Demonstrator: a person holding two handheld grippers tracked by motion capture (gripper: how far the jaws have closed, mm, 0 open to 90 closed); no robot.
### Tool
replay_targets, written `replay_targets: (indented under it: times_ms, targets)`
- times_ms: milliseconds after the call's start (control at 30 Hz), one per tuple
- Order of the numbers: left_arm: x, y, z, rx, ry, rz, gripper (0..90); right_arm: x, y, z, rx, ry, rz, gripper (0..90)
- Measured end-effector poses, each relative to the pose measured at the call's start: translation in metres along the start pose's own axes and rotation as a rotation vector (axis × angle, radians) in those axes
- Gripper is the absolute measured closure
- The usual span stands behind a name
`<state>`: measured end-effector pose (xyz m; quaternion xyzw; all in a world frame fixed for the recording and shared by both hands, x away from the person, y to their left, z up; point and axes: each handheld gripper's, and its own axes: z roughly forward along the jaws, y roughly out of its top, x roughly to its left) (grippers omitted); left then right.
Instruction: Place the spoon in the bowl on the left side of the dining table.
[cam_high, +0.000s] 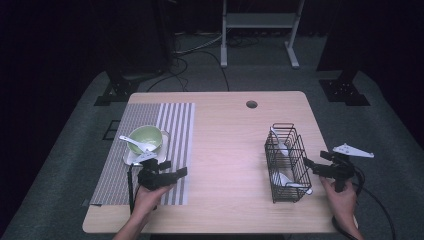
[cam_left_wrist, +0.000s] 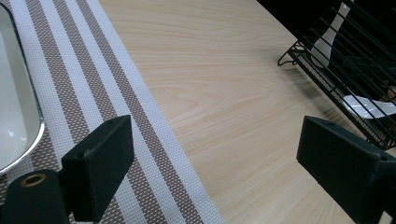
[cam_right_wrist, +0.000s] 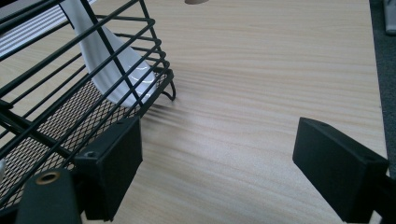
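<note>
Two grippers are spread wide and hold nothing. At lower right, the right gripper (cam_high: 311, 165) sits beside the wire basket (cam_high: 286, 162) with white spoons (cam_right_wrist: 109, 70). Spoons look hard, slippery, breakable; grab the handle.

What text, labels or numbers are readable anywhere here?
None. No print shows on the green bowl, white spoon, striped placemat, black wire basket or either gripper.
</note>
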<state>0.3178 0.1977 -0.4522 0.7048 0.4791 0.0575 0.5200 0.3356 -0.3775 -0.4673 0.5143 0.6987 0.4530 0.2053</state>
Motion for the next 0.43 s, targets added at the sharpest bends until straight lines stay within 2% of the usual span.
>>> replay_targets:
  times_ms: [333, 433]
  targets:
    - [-0.002, -0.008, 0.006, 0.008, -0.011, 0.007, 10.1, 0.000, 0.000, -0.001, -0.007, 0.003, -0.002, 14.8]
    - [-0.007, -0.011, 0.010, 0.017, -0.016, 0.039, 10.2, 0.000, 0.000, -0.002, -0.014, 0.009, 0.003, 14.7]
